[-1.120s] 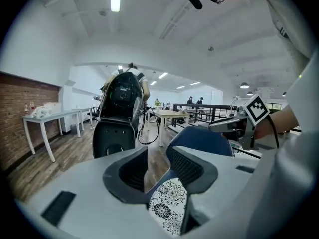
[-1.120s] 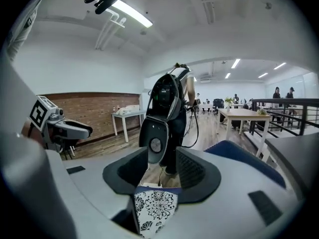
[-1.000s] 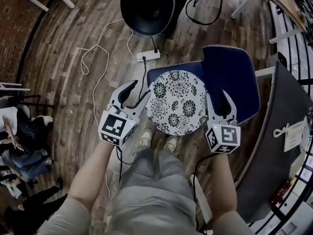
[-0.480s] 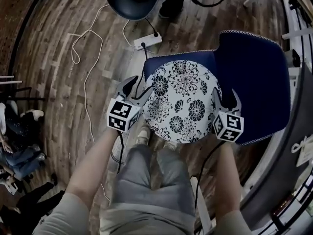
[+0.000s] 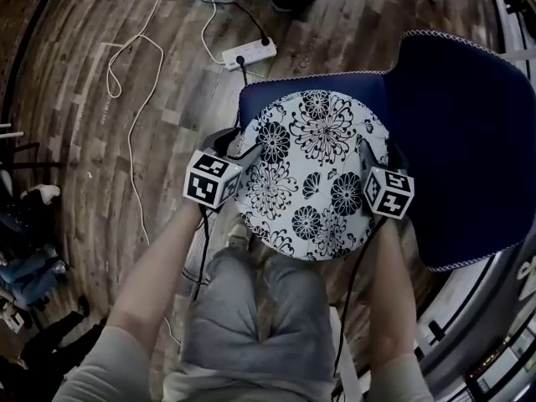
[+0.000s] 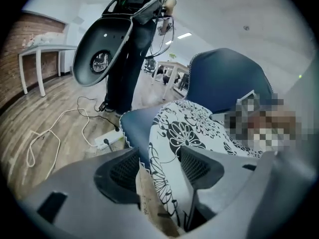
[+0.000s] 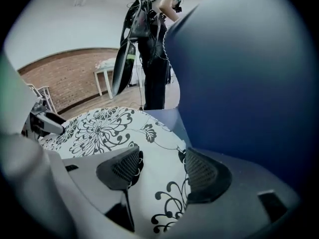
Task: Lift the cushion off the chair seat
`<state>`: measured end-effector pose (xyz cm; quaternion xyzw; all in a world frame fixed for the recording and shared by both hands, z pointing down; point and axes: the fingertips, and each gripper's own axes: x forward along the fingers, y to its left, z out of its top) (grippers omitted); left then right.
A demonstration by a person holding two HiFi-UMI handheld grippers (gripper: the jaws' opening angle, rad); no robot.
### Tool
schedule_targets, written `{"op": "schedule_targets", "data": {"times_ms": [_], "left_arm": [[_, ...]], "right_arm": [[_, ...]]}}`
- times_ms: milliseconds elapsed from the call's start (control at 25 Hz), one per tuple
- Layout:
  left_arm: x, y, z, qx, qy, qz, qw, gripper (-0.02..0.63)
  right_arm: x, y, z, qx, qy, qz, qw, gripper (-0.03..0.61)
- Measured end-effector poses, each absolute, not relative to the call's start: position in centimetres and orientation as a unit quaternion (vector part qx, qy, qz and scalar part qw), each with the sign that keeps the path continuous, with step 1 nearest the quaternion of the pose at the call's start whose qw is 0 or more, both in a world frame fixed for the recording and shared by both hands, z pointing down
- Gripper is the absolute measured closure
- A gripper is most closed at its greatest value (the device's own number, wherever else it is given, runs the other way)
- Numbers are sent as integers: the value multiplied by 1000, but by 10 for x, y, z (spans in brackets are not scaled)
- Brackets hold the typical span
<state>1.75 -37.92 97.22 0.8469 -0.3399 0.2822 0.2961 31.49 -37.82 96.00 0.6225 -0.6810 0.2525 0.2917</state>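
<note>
A round white cushion (image 5: 314, 170) with black flower print lies on the blue chair's seat (image 5: 251, 99), in front of the blue backrest (image 5: 469, 141). My left gripper (image 5: 234, 143) is at the cushion's left rim. In the left gripper view the cushion's edge (image 6: 172, 133) runs between the wide-open jaws of the left gripper (image 6: 159, 158). At the right rim sits my right gripper (image 5: 378, 153). Its jaws are opening, and the right gripper view shows the cushion (image 7: 99, 128) passing between the spread pads of the right gripper (image 7: 162, 161) without being pinched.
A white power strip (image 5: 249, 54) and a looping white cable (image 5: 134, 99) lie on the wood floor beyond the chair. A black shell chair (image 6: 107, 49) stands further off, with a white table (image 6: 40, 54) by the brick wall. A dark desk edge (image 5: 502, 308) curves along the right.
Both grippers have come down with the cushion between them, from above the chair onto its seat. The jaws of both now stand wider than before.
</note>
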Motion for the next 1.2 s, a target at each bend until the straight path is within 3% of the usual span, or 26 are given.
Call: {"op": "schedule_targets", "data": {"times_ms": [240, 280, 360, 400, 440, 840, 1200], "left_arm": [[18, -378, 976, 837, -352, 281, 310, 394], [19, -376, 972, 837, -349, 283, 311, 412], [24, -371, 964, 842, -336, 292, 305, 511], [27, -369, 961, 845, -329, 298, 299, 567], [29, -369, 958, 847, -324, 303, 295, 579], [27, -352, 842, 882, -305, 250, 259, 597], [4, -355, 627, 903, -346, 174, 185, 598]], "right_arm": [[311, -377, 965, 610, -680, 256, 318, 344], [307, -377, 963, 605, -682, 255, 322, 377], [296, -376, 958, 595, -688, 248, 334, 489], [291, -377, 957, 591, -689, 245, 340, 526], [289, -377, 954, 591, -689, 245, 341, 539], [271, -346, 840, 618, -706, 228, 259, 546], [238, -335, 596, 627, -747, 128, 180, 545]]}}
